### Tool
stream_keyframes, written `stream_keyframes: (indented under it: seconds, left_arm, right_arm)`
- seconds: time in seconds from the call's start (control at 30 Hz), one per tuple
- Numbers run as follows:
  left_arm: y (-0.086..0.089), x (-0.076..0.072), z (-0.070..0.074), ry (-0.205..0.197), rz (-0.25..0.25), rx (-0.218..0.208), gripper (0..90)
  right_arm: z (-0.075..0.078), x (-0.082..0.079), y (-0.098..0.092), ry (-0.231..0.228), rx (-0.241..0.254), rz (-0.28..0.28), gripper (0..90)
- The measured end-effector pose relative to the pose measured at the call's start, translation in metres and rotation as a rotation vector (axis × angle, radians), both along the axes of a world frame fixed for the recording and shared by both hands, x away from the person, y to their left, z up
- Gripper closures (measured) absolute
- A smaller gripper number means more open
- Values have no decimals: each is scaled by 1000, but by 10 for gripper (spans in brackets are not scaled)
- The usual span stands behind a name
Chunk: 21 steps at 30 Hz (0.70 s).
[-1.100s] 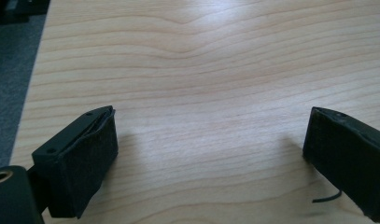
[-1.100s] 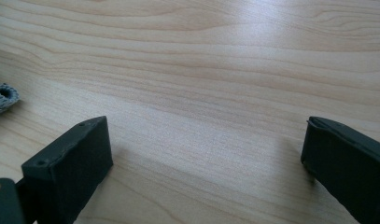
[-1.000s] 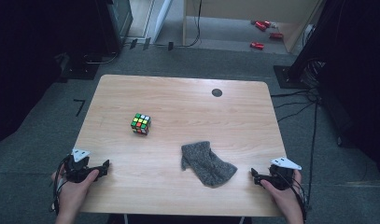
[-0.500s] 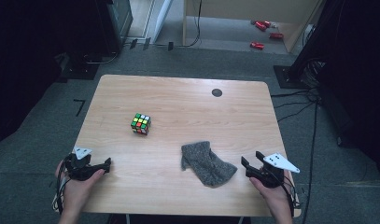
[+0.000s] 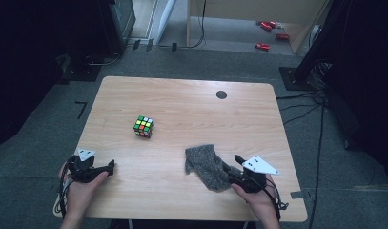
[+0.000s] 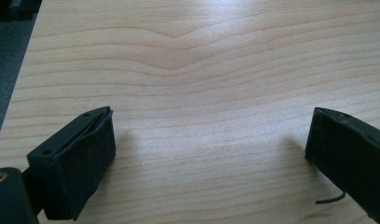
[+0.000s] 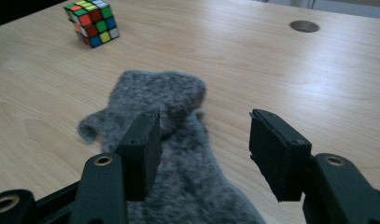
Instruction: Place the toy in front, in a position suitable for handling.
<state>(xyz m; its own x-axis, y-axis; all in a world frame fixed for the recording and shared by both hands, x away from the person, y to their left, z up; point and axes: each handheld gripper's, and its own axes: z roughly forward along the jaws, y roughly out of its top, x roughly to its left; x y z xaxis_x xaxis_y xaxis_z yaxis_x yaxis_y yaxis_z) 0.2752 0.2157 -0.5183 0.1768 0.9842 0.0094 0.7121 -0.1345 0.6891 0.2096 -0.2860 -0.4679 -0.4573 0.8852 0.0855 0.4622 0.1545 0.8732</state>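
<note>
A grey fuzzy cloth (image 5: 203, 162) lies crumpled on the wooden table (image 5: 182, 95), right of centre near the front. My right gripper (image 5: 232, 166) hovers over the cloth's near right end. In the right gripper view its jaws (image 7: 204, 116) stand half apart above the cloth (image 7: 155, 88); they have just been closing, and nothing is pinched between the pads. A Rubik's cube (image 5: 143, 126) sits left of centre, and it appears far left in the right gripper view (image 7: 92, 21). My left gripper (image 5: 110, 167) rests at the front left, open over bare wood (image 6: 212, 114).
A round dark hole (image 5: 221, 94) sits in the tabletop at the far right. Grey carpet surrounds the table, with cables and dark stands along the right side and back. Bare wood lies between the cube and the cloth.
My right gripper has moved left and up from the table's front right corner to over the cloth, and its jaws have narrowed. The left gripper, cube and cloth have stayed put.
</note>
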Motion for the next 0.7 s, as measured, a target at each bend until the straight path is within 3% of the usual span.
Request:
stream_keyframes:
  seconds: [0.17,0.37,0.53,0.7]
  left_arm:
    - [-1,1,0,-1,-5,-1,24]
    - [-1,2,0,0,-8,0,24]
    - [-1,1,0,0,-11,0,24]
    - [-1,1,0,0,-14,1,24]
  right_arm:
    - [-5,2,16,16,-7,33,439]
    - [-17,7,38,61,-48,63,353]
    - [-30,11,41,95,-61,35,350]
    - [-42,15,43,135,-80,59,374]
